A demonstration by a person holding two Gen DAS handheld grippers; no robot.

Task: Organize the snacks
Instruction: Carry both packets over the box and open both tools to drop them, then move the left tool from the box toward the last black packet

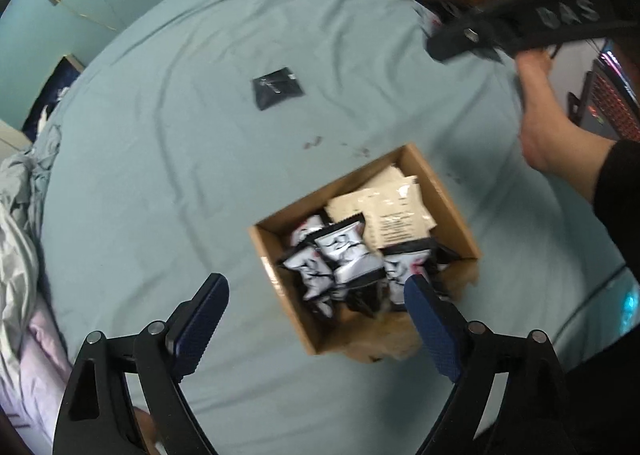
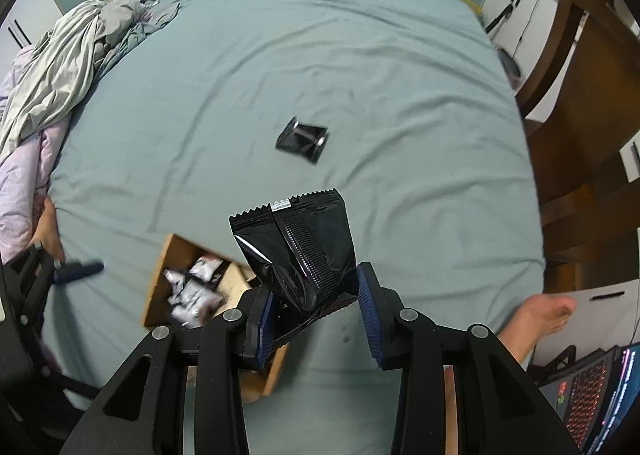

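Observation:
A brown cardboard box [image 1: 460,211] sits on the teal bed sheet, filled with black-and-white snack packets [image 1: 348,255] and cream packets [image 1: 396,211]. My left gripper [image 1: 316,315] is open and empty, just above the box's near side. In the right wrist view my right gripper [image 2: 320,307] is shut on a black snack packet [image 2: 300,251], held above the sheet to the right of the box [image 2: 160,279]. Another black packet [image 2: 302,140] lies alone on the sheet farther out; it also shows in the left wrist view [image 1: 277,87].
Crumpled grey and pink bedding [image 2: 60,71] lies at the bed's left side. A wooden chair [image 2: 580,103] stands at the right edge. A lit laptop [image 2: 592,403] is at lower right. A bare foot [image 2: 548,311] rests on the bed.

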